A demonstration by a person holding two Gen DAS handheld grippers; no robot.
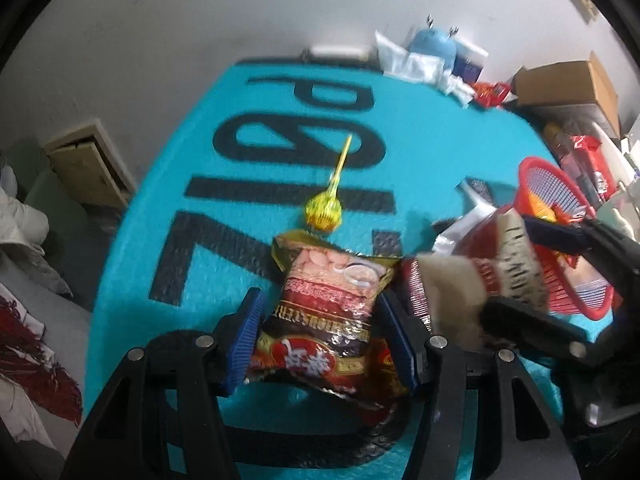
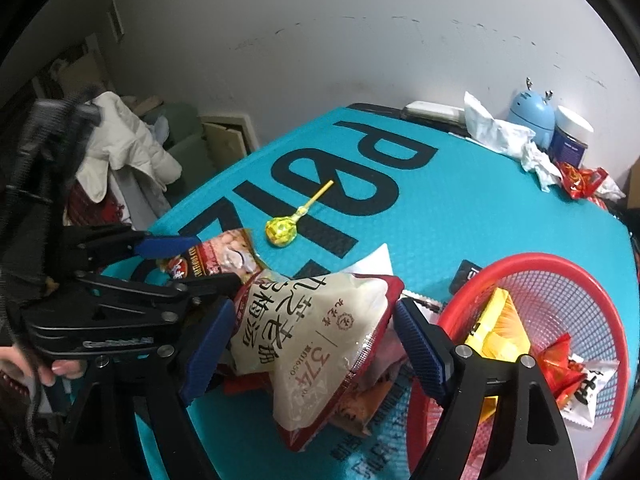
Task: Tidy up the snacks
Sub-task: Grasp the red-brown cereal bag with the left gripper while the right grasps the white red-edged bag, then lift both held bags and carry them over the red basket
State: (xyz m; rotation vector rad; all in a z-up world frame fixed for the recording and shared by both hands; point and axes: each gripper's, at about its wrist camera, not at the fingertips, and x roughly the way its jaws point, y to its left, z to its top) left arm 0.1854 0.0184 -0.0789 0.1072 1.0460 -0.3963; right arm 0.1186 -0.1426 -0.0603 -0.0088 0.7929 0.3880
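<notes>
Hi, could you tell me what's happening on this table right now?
A person is sorting snacks on a teal mat with two handheld grippers. The left gripper is clamped on a red peanut packet. The right gripper stands open around a white and red pouch, its pads apart from it. A red basket already holds a few snacks, and a yellow lollipop lies loose.

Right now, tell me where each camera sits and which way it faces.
Left wrist: sits on the left gripper, angled down at the teal mat; its fingers flank a red peanut packet; the right gripper enters at right.
Right wrist: sits on the right gripper, angled down; its open fingers bracket a white snack bag beside the red basket; the left gripper and a hand show at left.
Shared: yellow lollipop, basket, both packets.
</notes>
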